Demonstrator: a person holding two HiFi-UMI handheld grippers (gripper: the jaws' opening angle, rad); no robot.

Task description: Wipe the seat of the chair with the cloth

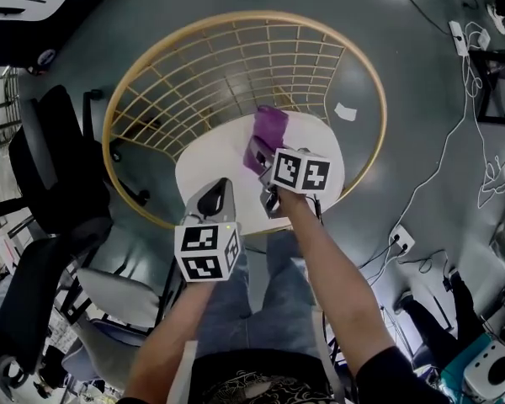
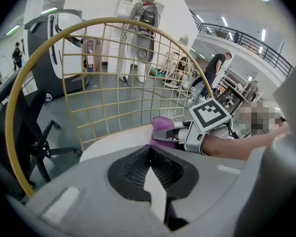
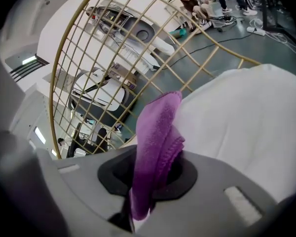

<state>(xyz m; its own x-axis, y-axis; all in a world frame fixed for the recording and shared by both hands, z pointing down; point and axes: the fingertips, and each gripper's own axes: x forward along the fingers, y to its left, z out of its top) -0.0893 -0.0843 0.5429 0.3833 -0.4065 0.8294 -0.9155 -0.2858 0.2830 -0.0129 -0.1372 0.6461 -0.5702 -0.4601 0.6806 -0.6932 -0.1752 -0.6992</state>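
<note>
Cloth in right tongs — grip unclear from head view

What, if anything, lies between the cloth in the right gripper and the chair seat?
Nothing visible. The right gripper is shut on the purple cloth, which extends right over the bare white seat. The left gripper, shut and empty, sits off to the side.

A black office chair stands left, white cables trail right.
</note>
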